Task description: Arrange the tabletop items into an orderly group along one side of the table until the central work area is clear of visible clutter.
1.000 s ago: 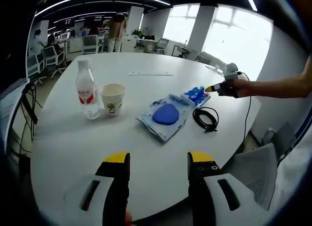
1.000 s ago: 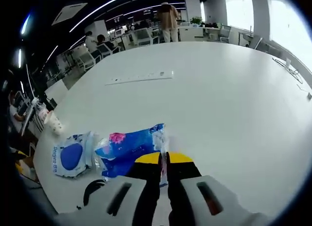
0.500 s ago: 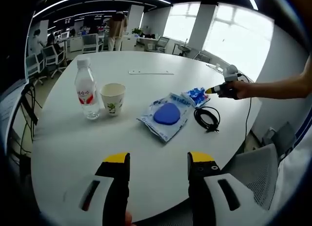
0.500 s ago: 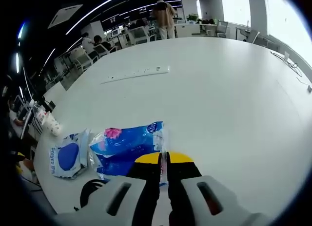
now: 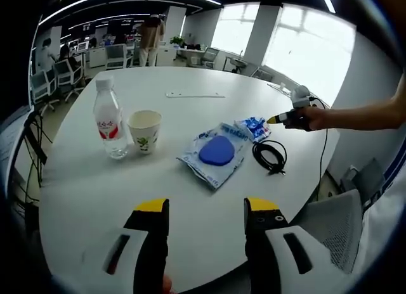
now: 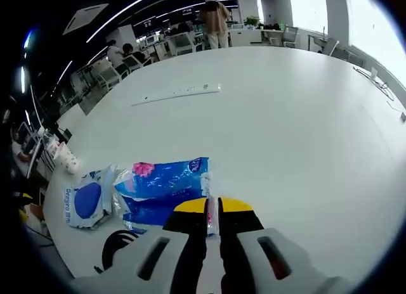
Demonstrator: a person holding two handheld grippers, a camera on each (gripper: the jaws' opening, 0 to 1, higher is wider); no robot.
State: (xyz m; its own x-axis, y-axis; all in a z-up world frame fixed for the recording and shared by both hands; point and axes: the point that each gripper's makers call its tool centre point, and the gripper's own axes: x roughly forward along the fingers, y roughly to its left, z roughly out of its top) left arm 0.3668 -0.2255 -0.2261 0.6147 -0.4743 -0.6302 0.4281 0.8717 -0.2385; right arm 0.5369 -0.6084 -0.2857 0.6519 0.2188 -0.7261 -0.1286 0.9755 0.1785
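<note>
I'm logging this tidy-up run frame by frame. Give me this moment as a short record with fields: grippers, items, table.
left gripper: open, holding nothing, hanging over the near table edge
right gripper: shut on the edge of the blue packet
bottle and cup: water bottle upright, paper cup upright beside it
other items: mask pouch flat next to the blue packet; black cable coiled near them
table: white, power strip far across it
</note>
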